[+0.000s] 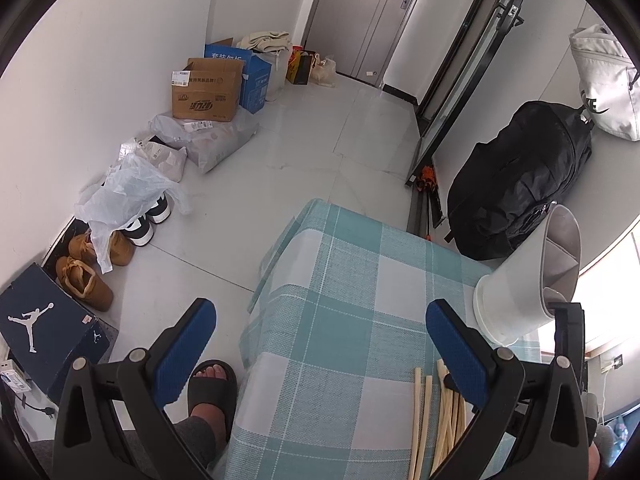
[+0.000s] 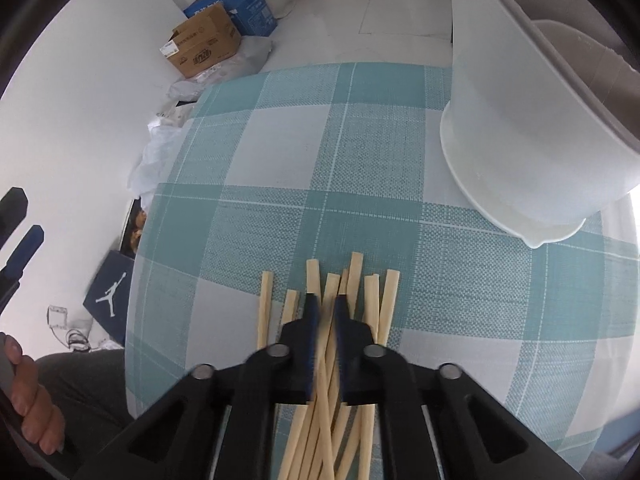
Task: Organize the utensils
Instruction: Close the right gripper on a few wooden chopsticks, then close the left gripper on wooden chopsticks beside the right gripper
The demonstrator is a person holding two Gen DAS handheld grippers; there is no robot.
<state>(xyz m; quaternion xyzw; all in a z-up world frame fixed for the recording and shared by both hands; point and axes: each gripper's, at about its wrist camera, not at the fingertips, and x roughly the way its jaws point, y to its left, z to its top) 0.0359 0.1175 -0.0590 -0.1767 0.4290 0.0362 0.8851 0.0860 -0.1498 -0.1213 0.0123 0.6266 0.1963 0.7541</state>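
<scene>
Over the checked cloth of the bench (image 2: pixel 280 152), I am pressing my right hand-held gripper (image 2: pixel 324 308) down into a loose fan of pale wooden chopsticks (image 2: pixel 390 300), its blue pads closing on one or two sticks near the middle of the pile while the rest are lying free on either side. I am working at the near edge, where the sticks are spread, and the white holder (image 2: pixel 520 128) is standing at the far right, its mouth tilted, likely waiting to receive them. My left hand-held gripper (image 1: pixel 320 336) is hanging wide open with nothing between its pads, parked at the bench's left edge. Only the right wrist view is showing the pinch itself; the left wrist view is taking in the floor, shoes and boxes beyond, plus my sandalled foot (image 1: pixel 210 380).
</scene>
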